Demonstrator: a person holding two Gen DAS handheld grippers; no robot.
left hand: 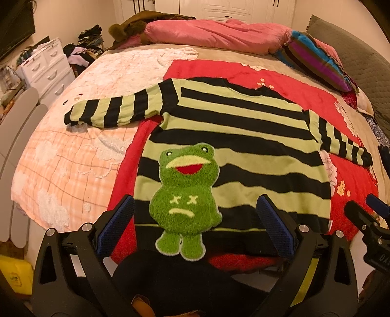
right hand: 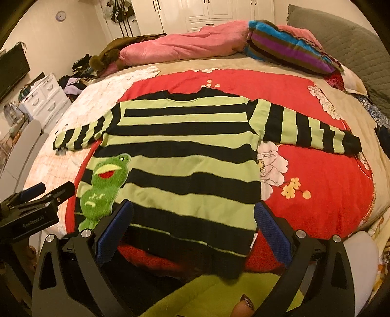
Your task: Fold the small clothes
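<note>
Both my grippers, left (left hand: 195, 228) and right (right hand: 193, 230), hover spread wide and empty over the hem of the striped sweater (right hand: 180, 156), which lies flat on the red blanket (right hand: 324, 185), sleeves out (frog patch (left hand: 186, 195) up). Nothing looks folded yet. Pink quilt (left hand: 214, 34) and striped pillow (right hand: 287, 46) sit well clear.

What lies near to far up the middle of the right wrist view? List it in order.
Right tool → striped sweater → red blanket → pink quilt → white wardrobe.
</note>
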